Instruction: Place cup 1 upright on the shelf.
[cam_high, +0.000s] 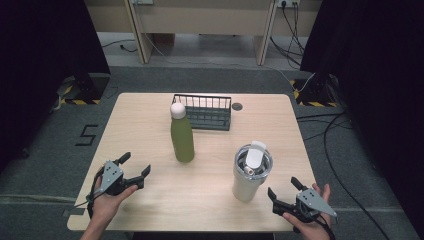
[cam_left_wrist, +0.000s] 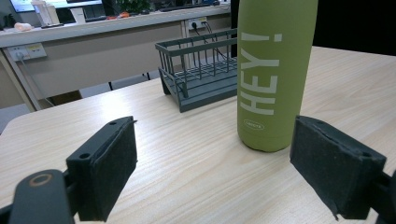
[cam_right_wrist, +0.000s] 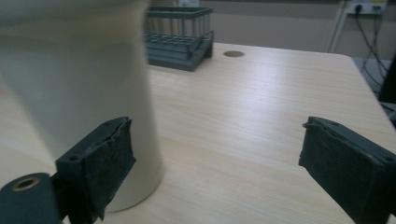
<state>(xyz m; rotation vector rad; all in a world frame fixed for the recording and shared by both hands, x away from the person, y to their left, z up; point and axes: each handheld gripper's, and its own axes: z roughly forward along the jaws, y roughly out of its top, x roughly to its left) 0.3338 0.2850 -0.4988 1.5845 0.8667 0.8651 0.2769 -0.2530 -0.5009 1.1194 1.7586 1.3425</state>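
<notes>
Bottle (cam_high: 182, 136) is standing upright just in front of the rack (cam_high: 204, 112), tumbler (cam_high: 251, 171) nearer me to its right. I am holding left gripper (cam_high: 134, 169) and right gripper (cam_high: 283, 189) gaping and empty, each facing its own vessel, probably lining up grasps.

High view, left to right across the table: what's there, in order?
Left tool → green bottle → wire basket → white tumbler → right tool. The basket sits farther back than the rest.
</notes>
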